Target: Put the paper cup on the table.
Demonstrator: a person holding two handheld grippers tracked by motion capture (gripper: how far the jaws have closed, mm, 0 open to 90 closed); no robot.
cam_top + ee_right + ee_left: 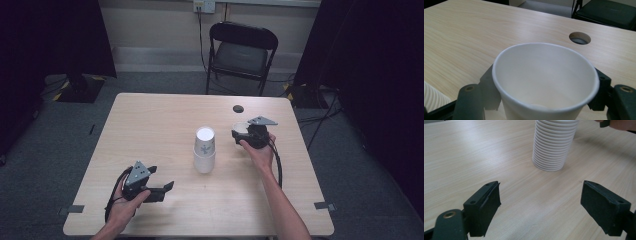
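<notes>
Dark curtains and a black folding chair [243, 50] frame the far side of a pale wooden table [150, 125], and everything below is placed relative to the stack of white paper cups [205, 150] standing upside down near the table's middle. Left of the stack and nearer the person, the left gripper [162, 180] rests low over bare wood, its jaws spread wide with nothing between them; in the left gripper view the ribbed side of the stack rises beyond the jaws, well apart from them. Right of the stack and a little farther from the person, the right gripper [235, 135] holds a single white paper cup [544, 82] upright, mouth up, its jaws pressed against the cup's opposite sides just below the rim. That cup looks empty: its inside is plain white, with only the round base faintly visible at the bottom. Beyond it, farther from the stack, a round cable hole [238, 108] opens in the tabletop. By my reading, one cup has been separated from the stack and is being carried or set down on the right; many nested cups remain, so most of the work seems to lie ahead.
</notes>
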